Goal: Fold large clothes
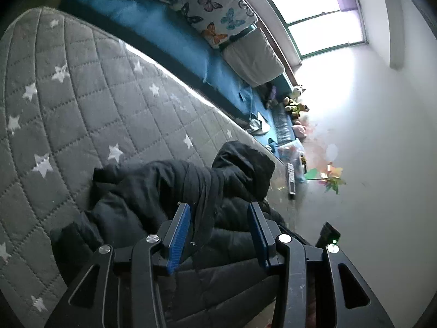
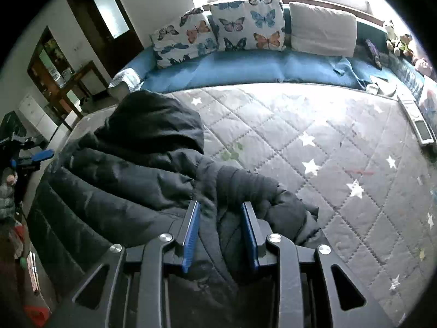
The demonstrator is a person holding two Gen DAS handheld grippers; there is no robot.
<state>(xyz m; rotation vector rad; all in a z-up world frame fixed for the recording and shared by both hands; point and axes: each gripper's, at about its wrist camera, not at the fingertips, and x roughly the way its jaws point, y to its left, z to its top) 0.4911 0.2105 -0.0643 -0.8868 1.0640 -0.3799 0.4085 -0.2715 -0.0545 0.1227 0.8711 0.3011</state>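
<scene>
Both tools, left tool [image 1: 218, 210] and right tool [image 2: 220, 209], clench puffy black jacket [image 2: 131, 175] folds; slick padding may slip free on quilted bed [image 2: 314, 125]

Daylight pours in from a window [image 1: 314, 8] behind the sofa, blown out to pure white in both wrist views. In the left view the glare spills across the pale wall [image 1: 382, 136] and washes out the toys [image 1: 296, 104] beneath it. The grey quilt [image 2: 314, 142] is evenly lit, brightest near the window. The black jacket [image 2: 131, 169] reads as a dark mass with little detail, possibly slightly blurred. Fisheye distortion bends straight lines, and black vignetting fills the corners.
</scene>
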